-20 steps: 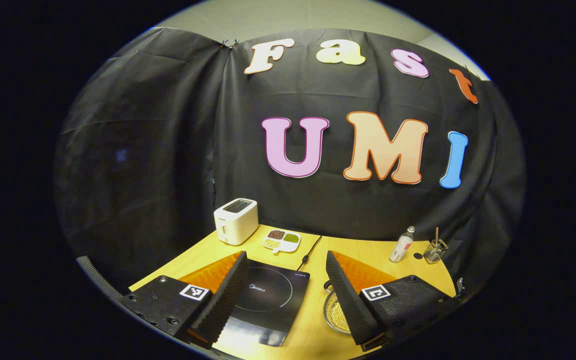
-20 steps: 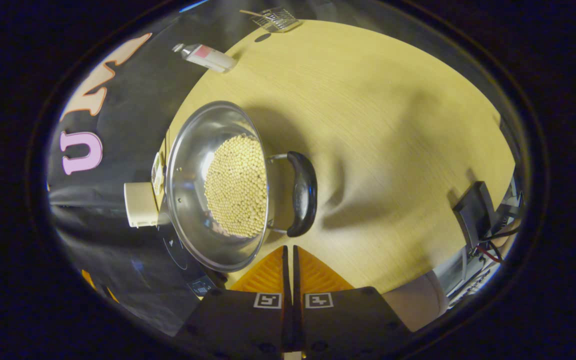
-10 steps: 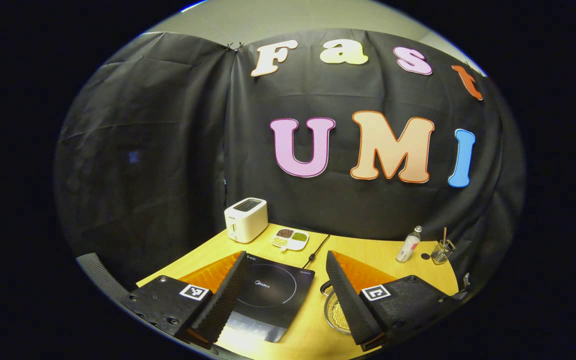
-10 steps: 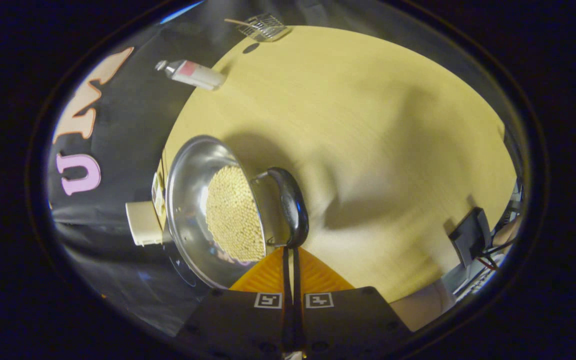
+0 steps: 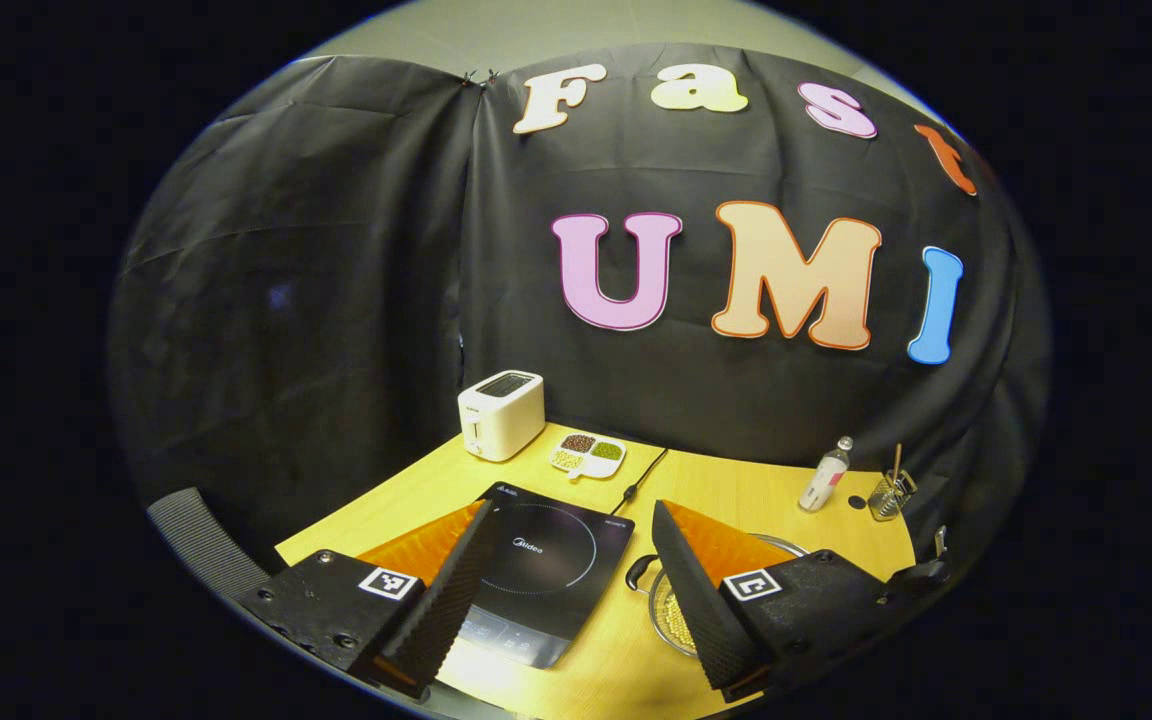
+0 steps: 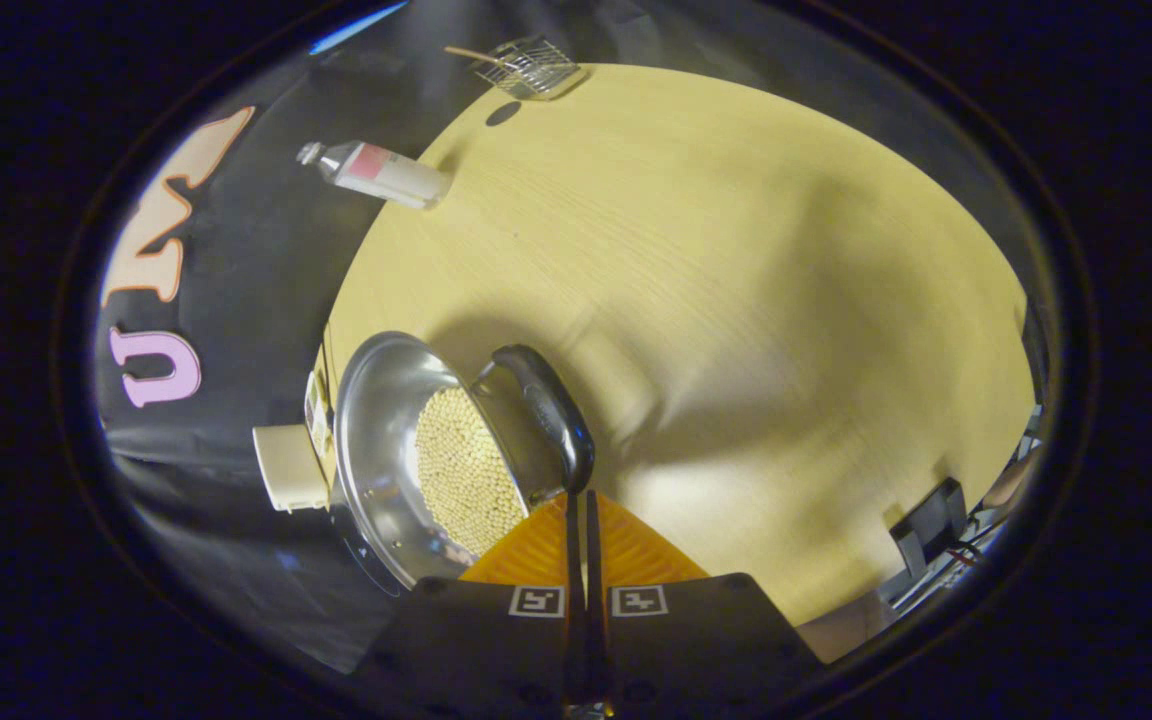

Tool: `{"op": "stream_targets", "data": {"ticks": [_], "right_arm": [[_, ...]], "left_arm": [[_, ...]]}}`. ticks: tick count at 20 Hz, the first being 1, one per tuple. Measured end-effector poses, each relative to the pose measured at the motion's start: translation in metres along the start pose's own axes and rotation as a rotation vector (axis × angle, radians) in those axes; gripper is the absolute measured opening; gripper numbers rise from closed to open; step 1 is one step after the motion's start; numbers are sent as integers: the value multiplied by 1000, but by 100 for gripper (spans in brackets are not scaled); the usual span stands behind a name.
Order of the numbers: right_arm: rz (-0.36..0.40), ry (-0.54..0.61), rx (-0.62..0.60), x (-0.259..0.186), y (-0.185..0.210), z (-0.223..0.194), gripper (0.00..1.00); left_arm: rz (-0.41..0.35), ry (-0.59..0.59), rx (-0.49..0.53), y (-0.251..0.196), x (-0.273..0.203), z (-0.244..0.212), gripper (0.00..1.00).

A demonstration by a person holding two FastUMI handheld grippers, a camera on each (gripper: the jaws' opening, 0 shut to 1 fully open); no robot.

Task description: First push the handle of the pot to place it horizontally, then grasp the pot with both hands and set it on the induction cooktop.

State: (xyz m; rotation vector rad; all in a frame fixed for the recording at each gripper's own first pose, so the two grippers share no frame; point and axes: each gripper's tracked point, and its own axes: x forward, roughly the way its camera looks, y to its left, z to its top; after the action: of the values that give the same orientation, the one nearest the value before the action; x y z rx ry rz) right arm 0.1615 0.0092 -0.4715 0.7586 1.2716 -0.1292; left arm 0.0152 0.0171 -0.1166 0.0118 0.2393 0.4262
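The steel pot (image 6: 381, 440) holds pale beans (image 6: 461, 470) and stands on the wooden table (image 6: 736, 300). Its black loop handle (image 6: 548, 412) points toward me in the right gripper view. My right gripper (image 6: 580, 497) is shut with nothing between its fingers, and its tips touch the near end of that handle. In the left gripper view my left gripper (image 5: 572, 512) hangs open above the table's front. The black induction cooktop (image 5: 551, 560) lies between its fingers. The pot (image 5: 671, 612) and its other handle (image 5: 636, 572) peek out beside the right finger.
A white toaster (image 5: 501, 413) and a divided snack dish (image 5: 588, 455) stand at the back of the table, with a cable (image 5: 641, 478) running to the cooktop. A small bottle (image 5: 826, 475) and a wire basket (image 5: 891, 493) stand at the back right.
My right gripper has moved forward until its shut tips meet the pot's handle, and the pot has turned a little. The left gripper has drawn back, showing more of the table.
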Motion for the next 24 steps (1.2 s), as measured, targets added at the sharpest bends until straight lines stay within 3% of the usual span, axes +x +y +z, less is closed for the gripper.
{"op": "stream_targets", "data": {"ticks": [3,4,11,12,14,15,16,18,19,21,23,24], "right_arm": [[12,-16,27,3,2,12,2],[16,-21,35,3,3,16,3],[39,-29,31,-4,10,19,3],[28,-44,37,-7,6,22,3],[21,-69,32,-13,-1,25,0],[5,-84,17,-14,-6,28,27],[18,-98,1,-16,-5,32,14],[-8,-119,-56,-25,-13,39,52],[-2,-126,-78,-29,-14,44,41],[22,-117,-131,-34,-11,47,71],[46,-101,-175,-39,-10,48,84],[57,-98,-197,-41,-9,49,99]], "left_arm": [[6,15,-6,0,3,-4,95],[5,22,-6,-1,6,-4,91],[-30,62,-35,-15,20,-14,95],[-34,71,-46,-16,23,-18,91],[-47,103,-81,-20,29,-31,95],[-66,130,-96,-25,31,-41,95],[-86,157,-105,-30,35,-52,95],[-122,221,-108,-37,42,-74,95],[-141,261,-104,-39,46,-87,95],[-183,336,-97,-44,53,-111,95],[-234,416,-102,-52,57,-131,95],[-263,448,-112,-56,62,-137,95]]}}
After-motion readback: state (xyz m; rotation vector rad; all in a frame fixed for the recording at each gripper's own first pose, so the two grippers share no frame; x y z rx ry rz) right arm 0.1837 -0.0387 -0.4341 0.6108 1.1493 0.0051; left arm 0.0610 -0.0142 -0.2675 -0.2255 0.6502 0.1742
